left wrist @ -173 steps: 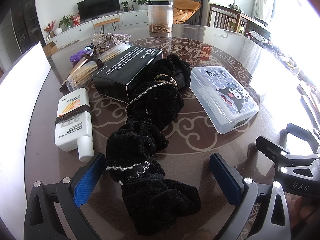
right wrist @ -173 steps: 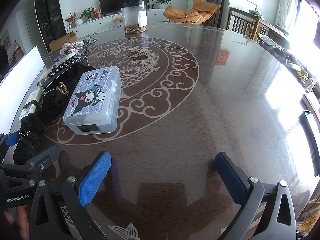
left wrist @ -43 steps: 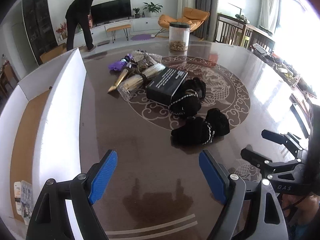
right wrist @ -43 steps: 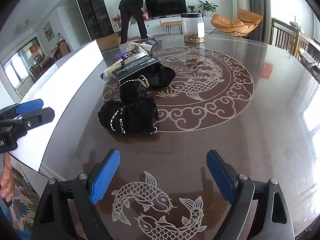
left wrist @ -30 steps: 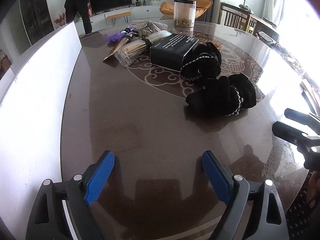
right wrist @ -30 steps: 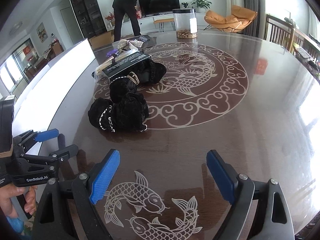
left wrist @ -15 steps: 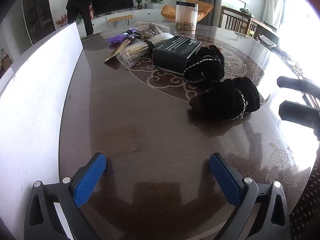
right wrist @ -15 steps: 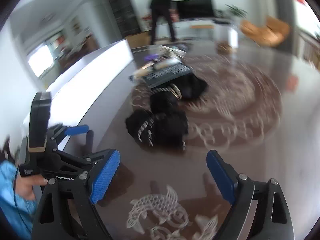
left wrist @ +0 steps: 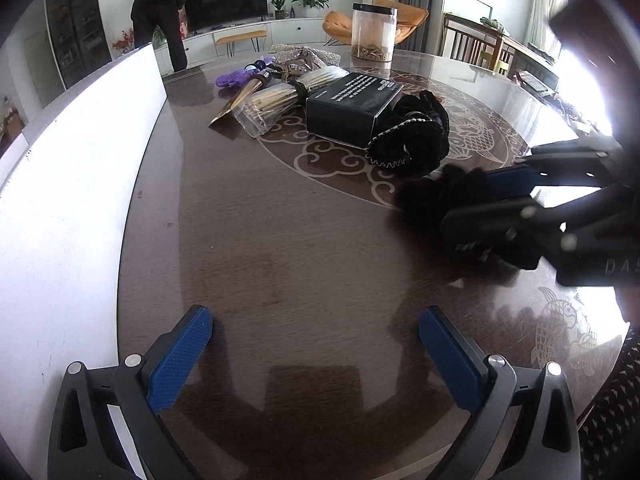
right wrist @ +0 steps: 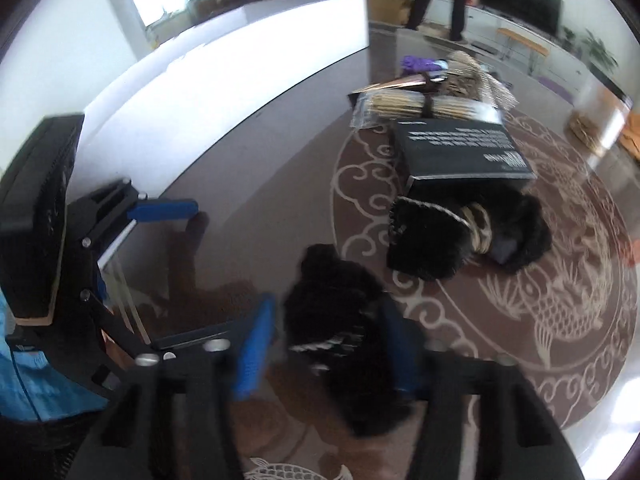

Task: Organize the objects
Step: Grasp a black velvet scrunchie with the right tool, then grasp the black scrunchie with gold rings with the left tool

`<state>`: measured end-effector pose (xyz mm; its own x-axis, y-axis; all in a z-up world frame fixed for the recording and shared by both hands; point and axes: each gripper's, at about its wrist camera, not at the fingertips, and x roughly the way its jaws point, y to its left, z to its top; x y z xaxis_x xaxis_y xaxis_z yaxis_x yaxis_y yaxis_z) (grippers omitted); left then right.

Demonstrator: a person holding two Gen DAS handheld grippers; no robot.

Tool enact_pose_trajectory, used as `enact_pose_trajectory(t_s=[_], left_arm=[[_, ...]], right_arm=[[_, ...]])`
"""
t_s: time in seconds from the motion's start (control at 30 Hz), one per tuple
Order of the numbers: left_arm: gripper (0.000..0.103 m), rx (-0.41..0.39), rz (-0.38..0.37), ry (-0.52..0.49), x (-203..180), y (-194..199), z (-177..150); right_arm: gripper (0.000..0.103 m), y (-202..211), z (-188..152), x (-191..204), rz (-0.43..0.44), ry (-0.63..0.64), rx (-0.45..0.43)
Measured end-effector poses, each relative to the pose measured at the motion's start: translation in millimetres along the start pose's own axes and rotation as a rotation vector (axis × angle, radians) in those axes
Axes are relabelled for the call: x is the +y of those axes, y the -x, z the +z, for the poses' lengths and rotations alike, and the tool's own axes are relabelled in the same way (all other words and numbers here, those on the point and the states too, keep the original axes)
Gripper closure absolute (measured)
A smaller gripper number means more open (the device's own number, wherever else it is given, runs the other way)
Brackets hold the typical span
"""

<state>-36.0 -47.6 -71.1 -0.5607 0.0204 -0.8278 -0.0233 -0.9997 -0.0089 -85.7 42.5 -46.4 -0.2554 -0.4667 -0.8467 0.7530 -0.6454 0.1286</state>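
The letters "DAS" stand on the right gripper's black body.

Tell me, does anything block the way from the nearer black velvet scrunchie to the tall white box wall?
No object lies on the dark wooden table between them; only the open left gripper hovers there.

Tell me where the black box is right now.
In the left wrist view, the black box sits up the table, between the clear stick packet on its left and a black scrunchie on its right.
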Motion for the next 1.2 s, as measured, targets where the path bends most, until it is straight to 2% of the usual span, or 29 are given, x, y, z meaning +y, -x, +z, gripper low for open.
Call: enact_pose_trajectory(t_s=[0.07,0.2,0.3,0.37,0.43,0.63,0.7,0.8,0.87,0.93,1.0,1.17,1.2], left_arm=[[0.0,0.0,0.002,0.001,-0.1,-0.1,0.5],[0.0,0.0,0.002,0.002,0.2,-0.4,0.8],[0.0,0.0,0.002,0.002,0.2,-0.4,0.8],[0.0,0.001,0.002,0.002,0.3,-0.4,0.9],[0.0,0.001,0.002,0.001,0.3,-0.5,0.9],[0.0,0.006,0.004,0.004,0.1,-0.9,1.6],[0.0,0.026,0.004,0.011,-1.9,-2.9,5.8],[0.0,0.018,-0.06,-0.01,-15.8,-4.0,23.2],[0.0,-0.038,-0.048,-0.051,-32.1,0.4,42.7],[0.0,-0.117,-0.03,-0.104,-50.3,2.9,63.2],[0.0,-0.157,0.001,-0.141,-65.2,-2.1,79.3],[0.001,-0.146,0.056,-0.195,-90.8,-35.8,101.5],[0.01,-0.136,0.063,-0.205,-93.2,-41.7,102.7]], right_arm=[[0.065,12.2,-13.9,-12.2,-0.064,-0.098,-0.058],[0.065,41.8,-57.7,-48.7,-0.29,-0.391,-0.187],[0.065,52.8,-86.5,-63.8,-0.373,-0.487,-0.246],[0.065,61.9,-89.5,-69.1,-0.388,-0.533,-0.264],[0.064,68.0,-87.2,-69.4,-0.416,-0.527,-0.289],[0.064,62.8,-86.9,-68.9,-0.421,-0.505,-0.254],[0.058,62.8,-86.9,-71.3,-0.416,-0.516,-0.253],[0.046,63.3,-88.4,-73.7,-0.423,-0.527,-0.257],[0.042,63.1,-89.2,-73.1,-0.431,-0.527,-0.259],[0.041,63.3,-89.3,-72.3,-0.43,-0.524,-0.259],[0.041,65.1,-88.9,-71.8,-0.437,-0.522,-0.265],[0.041,68.8,-90.6,-71.7,-0.448,-0.531,-0.283],[0.041,69.9,-90.6,-71.9,-0.448,-0.533,-0.284]])
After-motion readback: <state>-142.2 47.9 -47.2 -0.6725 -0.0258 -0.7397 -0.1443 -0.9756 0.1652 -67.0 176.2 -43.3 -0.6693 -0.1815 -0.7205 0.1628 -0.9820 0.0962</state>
